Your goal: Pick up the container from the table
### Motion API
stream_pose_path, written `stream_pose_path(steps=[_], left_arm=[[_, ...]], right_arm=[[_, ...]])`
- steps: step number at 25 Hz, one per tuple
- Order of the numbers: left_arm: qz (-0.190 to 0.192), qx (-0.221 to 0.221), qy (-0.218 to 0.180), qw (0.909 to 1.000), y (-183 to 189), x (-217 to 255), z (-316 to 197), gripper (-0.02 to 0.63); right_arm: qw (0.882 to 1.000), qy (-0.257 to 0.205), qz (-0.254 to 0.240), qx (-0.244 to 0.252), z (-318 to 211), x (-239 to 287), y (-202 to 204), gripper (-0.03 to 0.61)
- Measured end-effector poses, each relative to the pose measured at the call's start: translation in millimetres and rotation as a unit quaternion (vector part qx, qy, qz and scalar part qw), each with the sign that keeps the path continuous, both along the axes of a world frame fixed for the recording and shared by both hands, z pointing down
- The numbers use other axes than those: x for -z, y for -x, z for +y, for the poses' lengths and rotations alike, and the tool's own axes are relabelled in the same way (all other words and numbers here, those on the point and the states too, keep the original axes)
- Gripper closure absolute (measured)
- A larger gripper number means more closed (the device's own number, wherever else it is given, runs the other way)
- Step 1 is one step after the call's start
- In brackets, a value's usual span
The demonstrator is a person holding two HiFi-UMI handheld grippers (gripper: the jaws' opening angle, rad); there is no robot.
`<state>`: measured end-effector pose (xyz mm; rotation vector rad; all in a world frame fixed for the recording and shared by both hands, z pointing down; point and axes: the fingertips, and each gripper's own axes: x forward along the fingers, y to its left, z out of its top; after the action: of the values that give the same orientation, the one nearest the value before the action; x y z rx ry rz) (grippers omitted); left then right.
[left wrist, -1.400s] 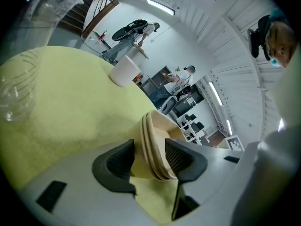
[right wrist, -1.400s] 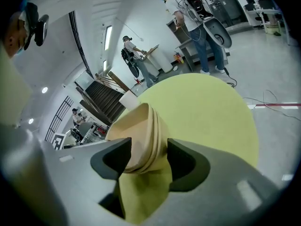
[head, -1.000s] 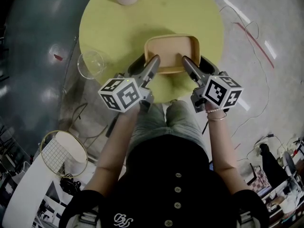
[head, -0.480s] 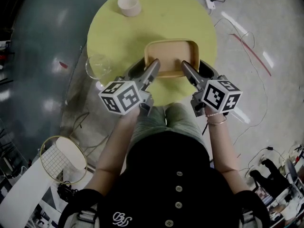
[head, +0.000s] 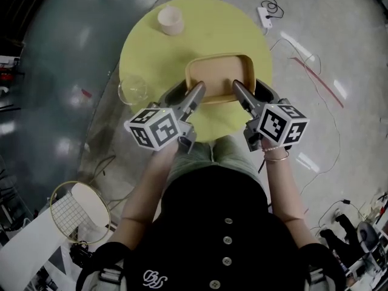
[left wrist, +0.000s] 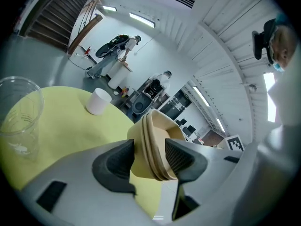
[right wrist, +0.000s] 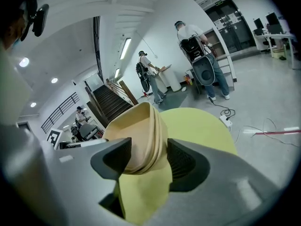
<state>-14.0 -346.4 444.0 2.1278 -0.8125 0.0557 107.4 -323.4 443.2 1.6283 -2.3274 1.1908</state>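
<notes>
1. Seen from above, the tan container (head: 219,76) is over the yellow table's (head: 151,53) near edge, with the left gripper (head: 189,91) and the right gripper (head: 250,88) at its near corners.
2. Each gripper view shows its jaws pinching the container's rim (too small to judge from above).

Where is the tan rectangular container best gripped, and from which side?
The near wall of the tan rectangular container, one jaw inside, one outside, by each near corner, approached from the person's edge of the round yellow table. That wall is thin with a lip. The left gripper and right gripper clamp it there.
</notes>
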Motion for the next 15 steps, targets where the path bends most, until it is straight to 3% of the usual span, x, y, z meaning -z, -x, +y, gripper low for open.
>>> stream_pose_path(steps=[6,15], left_arm=[[0.018,-0.001,-0.024,0.9996,-1,20,0,0.422],[0.042,0.017,-0.055,0.9975,4,49,-7,0.422]], right_arm=[[0.999,-0.029,-0.002,-0.023,0,20,-3,0.351],[0.998,-0.065,-0.006,-0.020,-5,48,1,0.351]])
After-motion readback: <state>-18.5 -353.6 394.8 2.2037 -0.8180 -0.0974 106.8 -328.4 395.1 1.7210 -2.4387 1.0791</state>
